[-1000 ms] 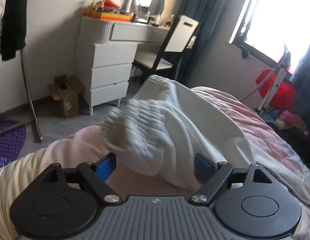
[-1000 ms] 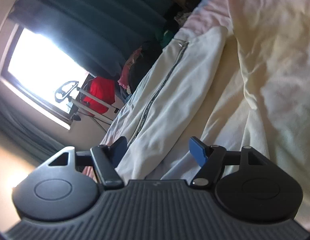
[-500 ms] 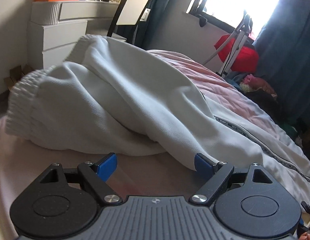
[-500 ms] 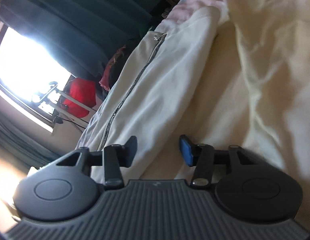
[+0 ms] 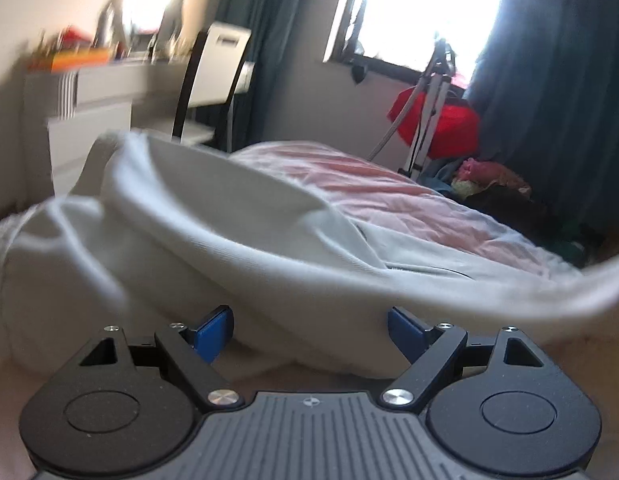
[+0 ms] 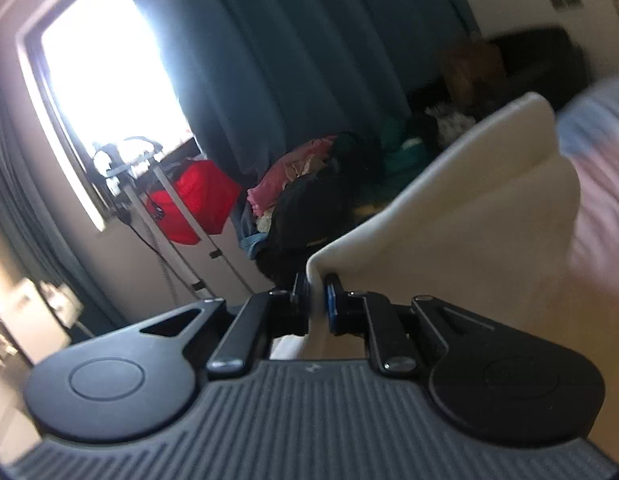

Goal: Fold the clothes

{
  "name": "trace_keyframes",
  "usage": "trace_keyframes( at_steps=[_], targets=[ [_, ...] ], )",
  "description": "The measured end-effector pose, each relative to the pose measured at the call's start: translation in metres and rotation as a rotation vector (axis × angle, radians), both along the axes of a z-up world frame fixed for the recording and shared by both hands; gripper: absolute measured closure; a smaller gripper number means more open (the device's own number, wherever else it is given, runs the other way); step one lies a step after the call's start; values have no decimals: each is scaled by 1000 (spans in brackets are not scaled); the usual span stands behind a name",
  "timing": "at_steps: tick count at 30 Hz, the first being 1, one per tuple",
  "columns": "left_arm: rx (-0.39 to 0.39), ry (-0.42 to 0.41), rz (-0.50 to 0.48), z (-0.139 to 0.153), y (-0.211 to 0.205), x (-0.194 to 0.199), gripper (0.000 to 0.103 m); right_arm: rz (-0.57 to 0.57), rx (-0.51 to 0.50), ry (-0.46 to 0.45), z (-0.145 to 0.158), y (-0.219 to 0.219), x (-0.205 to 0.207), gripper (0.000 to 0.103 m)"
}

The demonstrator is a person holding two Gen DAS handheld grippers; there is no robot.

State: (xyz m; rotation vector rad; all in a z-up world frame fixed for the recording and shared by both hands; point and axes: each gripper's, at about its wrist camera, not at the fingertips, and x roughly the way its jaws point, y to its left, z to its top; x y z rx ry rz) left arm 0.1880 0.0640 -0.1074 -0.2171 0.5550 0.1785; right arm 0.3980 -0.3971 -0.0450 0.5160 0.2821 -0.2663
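Now white garment point(image 6: 449, 216) edge pinched between closing right tongs point(image 6: 318, 300).

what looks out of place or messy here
The white garment lies bunched and creased on the bed, unfolded, one edge pinched in the closing right gripper. Clothes are heaped on the floor by the curtain.
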Motion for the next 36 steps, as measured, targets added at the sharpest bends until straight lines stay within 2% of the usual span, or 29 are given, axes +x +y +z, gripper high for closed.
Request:
trace_keyframes(
  at_steps=[3,6,9,12,18,22,25,28,30,33,36],
  targets=[
    [16,17,-10,-12,-4,10,17,-16,-89,11,6,21,58,96],
    [30,16,-1,-22,-5,20,17,-37,-108,36,-1,33,92,96],
    [10,16,21,-27,-3,30,16,-41,-91,73,-17,36,102,96],
    [-6,2,29,-29,2,34,16,-56,-107,79,-24,29,91,97],
    [-25,12,23,-26,6,35,16,-89,-66,16,0,-1,13,98],
    [-32,2,18,-16,10,25,16,-126,-67,-56,20,-9,-74,98],
    [-35,-19,8,-5,14,11,16,-171,-80,-79,22,-9,-141,98],
    [-48,-39,-9,6,18,-4,16,-227,-44,-64,6,-13,-202,98],
    [-48,-54,-28,13,22,-17,16,-247,-9,-18,-12,-14,-232,98],
    [-55,-67,-51,23,28,-34,16,-247,46,76,-39,-13,-259,97],
    [-58,-78,-67,32,35,-51,16,-235,76,132,-56,-6,-276,96]
  ],
)
